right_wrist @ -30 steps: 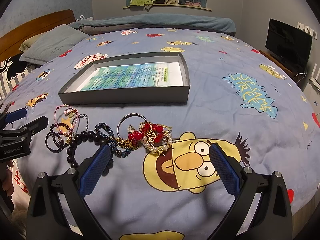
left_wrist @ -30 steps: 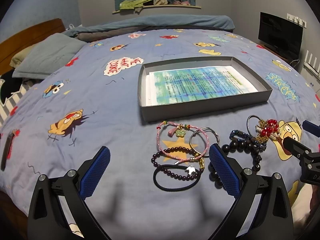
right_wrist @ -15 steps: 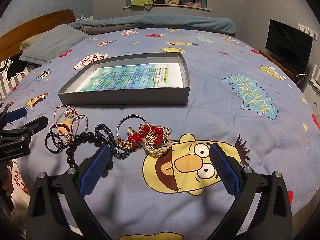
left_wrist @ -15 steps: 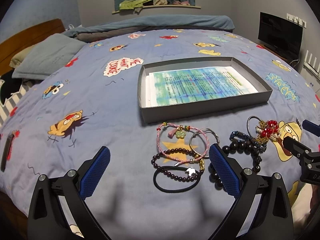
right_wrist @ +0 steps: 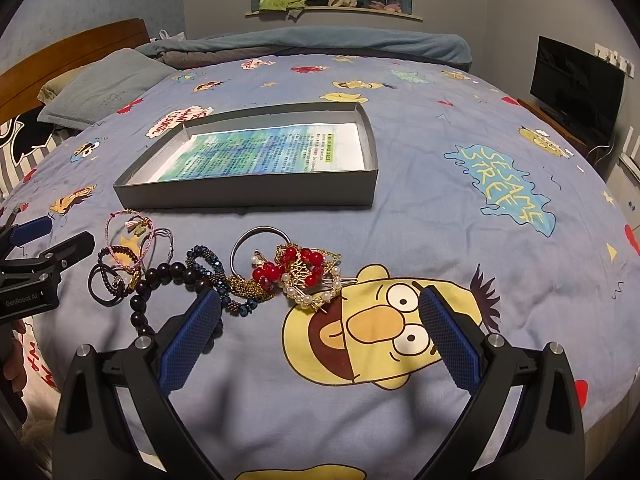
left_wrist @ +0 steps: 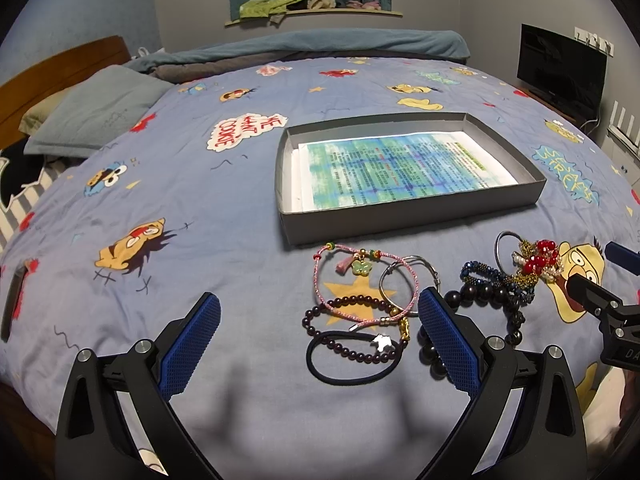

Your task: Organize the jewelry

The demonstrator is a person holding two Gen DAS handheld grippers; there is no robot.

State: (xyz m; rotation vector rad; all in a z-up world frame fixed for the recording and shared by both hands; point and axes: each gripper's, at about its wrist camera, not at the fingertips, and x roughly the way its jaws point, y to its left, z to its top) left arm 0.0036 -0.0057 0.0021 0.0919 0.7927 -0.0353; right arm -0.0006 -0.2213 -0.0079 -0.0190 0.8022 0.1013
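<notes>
Left wrist view, near to far.

1. Left tongs (left_wrist: 318, 334): jaws spread wide, holding nothing, low over the bed (left_wrist: 224, 208).
2. Black hair tie (left_wrist: 354, 378): flat on the sheet between the blue pads, overlapping a dark bead bracelet (left_wrist: 348, 304).
3. Pink cord bracelet (left_wrist: 362, 280): with a green charm, lying across the bead bracelet; a thin silver bangle (left_wrist: 408, 280) overlaps its right side.
4. Large black beads (left_wrist: 476, 300): partly hidden behind the right pad.
5. Blue beaded piece (left_wrist: 486, 278): just beyond the black beads, touching a red, pearl and gold cluster (left_wrist: 538, 260).
6. Right tongs (left_wrist: 600, 276): at the right edge, beside the cluster; only part shows here.
7. Grey tray (left_wrist: 400, 216): beyond the jewelry, apart from it, lined with a blue-green printed sheet (left_wrist: 394, 168).
8. Pillow (left_wrist: 100, 116), TV (left_wrist: 560, 74): far left and far right.

Right wrist view, near to far.

1. Right tongs (right_wrist: 320, 330): jaws wide apart, empty, over a yellow cartoon face.
2. Cluster (right_wrist: 300, 272): just ahead, between the pads.
3. Left tongs (right_wrist: 52, 248): at the left edge, beside the bracelets.
4. Tray (right_wrist: 248, 196): farther back, holding no jewelry.
</notes>
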